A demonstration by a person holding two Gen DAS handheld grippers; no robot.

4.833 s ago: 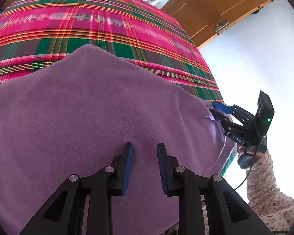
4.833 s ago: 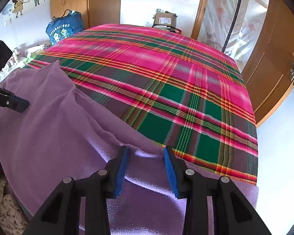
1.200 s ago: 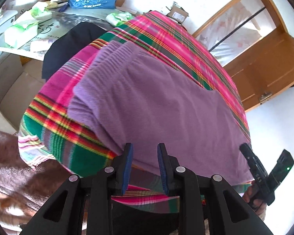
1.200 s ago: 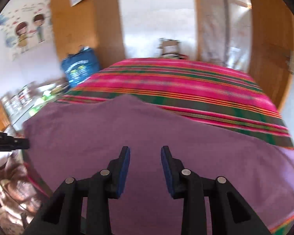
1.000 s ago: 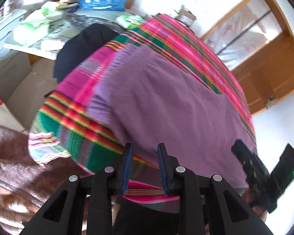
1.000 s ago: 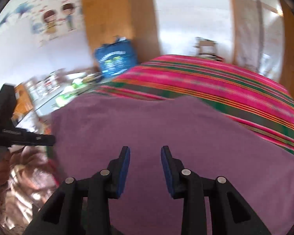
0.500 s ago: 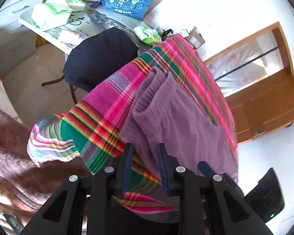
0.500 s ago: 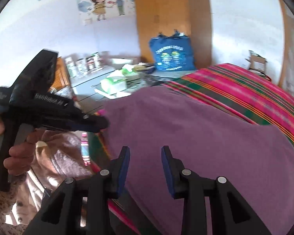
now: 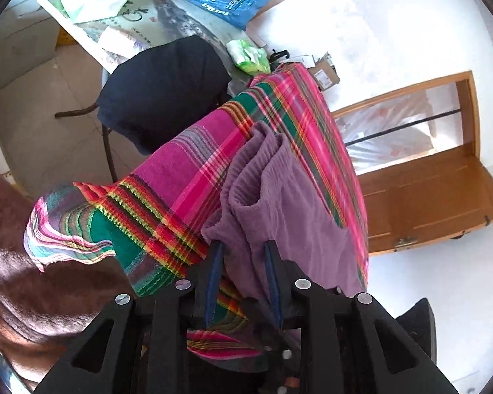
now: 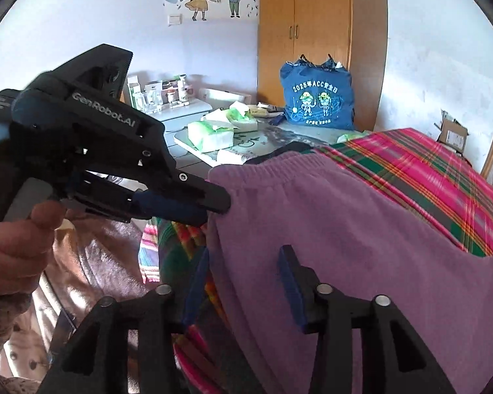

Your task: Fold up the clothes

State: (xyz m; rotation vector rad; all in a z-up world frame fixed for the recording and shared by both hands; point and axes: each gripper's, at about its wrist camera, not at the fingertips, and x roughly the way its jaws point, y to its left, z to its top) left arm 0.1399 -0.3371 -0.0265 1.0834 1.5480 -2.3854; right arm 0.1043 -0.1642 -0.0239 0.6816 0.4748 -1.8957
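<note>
My left gripper (image 9: 243, 262) sits partly open astride the purple garment (image 9: 295, 216) corner, grip unclear; my right gripper (image 10: 243, 282) is opening, pads straddling its edge on the plaid bedspread (image 10: 443, 177)

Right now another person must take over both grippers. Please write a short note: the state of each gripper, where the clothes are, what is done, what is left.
Left gripper: jaws part open, over the near corner of the purple garment; not clear that it grips.
Right gripper: jaws opening, garment edge between them, not pinched.
The garment lies along the near edge of the plaid bed cover, ribbed waistband toward the cluttered table.
Done: it looks folded lengthwise.
Left: probably close on the near end and fold it across.
</note>
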